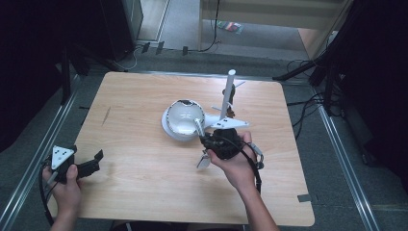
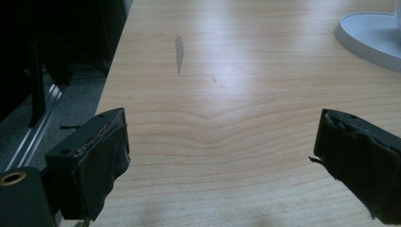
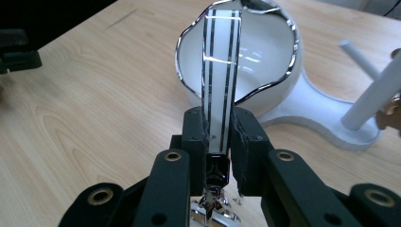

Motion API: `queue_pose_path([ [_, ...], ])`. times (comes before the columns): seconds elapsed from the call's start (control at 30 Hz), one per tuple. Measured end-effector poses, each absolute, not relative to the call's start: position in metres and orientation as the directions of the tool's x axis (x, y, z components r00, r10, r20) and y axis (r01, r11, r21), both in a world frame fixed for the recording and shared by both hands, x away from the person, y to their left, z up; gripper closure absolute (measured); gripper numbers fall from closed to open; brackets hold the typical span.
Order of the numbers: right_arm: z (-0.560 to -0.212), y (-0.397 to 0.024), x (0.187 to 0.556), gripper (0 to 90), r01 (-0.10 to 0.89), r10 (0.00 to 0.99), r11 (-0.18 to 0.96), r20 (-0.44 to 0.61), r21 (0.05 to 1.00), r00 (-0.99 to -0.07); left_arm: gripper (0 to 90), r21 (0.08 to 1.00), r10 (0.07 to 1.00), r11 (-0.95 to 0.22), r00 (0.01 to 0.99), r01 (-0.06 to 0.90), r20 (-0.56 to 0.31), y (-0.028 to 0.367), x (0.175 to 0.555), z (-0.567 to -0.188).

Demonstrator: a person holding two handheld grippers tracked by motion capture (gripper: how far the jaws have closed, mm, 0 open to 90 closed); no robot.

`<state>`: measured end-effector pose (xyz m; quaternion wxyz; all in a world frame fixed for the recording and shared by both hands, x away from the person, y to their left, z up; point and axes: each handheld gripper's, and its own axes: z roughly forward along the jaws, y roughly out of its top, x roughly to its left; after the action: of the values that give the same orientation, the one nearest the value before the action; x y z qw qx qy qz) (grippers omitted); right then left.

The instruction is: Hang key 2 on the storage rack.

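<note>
At the left edge of the tabletop (image 1: 144, 183) a hand (image 1: 67, 190) holds the left tool (image 1: 94, 163), low over the wood near the front left corner. Its jaws stand wide apart, released, with bare wood between them in the left gripper view and nothing gripped.

Toward the middle, a white ladle (image 1: 185, 118) with a chrome rim has its bowl over the round white base (image 1: 169, 129) of a stand; whether the bowl rests on the base or hangs just above it cannot be told. The bowl (image 3: 236, 52) looks empty in the right gripper view, showing a glossy white inside with reflections.

The ladle's handle (image 3: 220, 85), white with dark stripes, runs back from the bowl into the right tool (image 3: 220, 137), whose two jaws are clenched on it from either side. In the high view the right tool (image 1: 211, 142) sits just beside the base, held by the person's right hand (image 1: 235, 163).

Right of the ladle, a white post (image 1: 227, 94) rises from the stand.
</note>
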<state>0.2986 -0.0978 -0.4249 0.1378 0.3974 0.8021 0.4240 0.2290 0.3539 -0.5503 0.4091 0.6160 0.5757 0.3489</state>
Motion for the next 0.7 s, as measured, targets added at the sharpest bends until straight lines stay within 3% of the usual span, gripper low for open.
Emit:
queue_pose_path([
  [0.7, -0.409, -0.144, 0.319, 77.6, 0.489, 0.786, 0.205, 0.155, 0.848, -0.599, 4.4, 0.919, 0.999, -0.033, 0.045, 0.393, 0.016, 0.349, 0.225, -0.55],
])
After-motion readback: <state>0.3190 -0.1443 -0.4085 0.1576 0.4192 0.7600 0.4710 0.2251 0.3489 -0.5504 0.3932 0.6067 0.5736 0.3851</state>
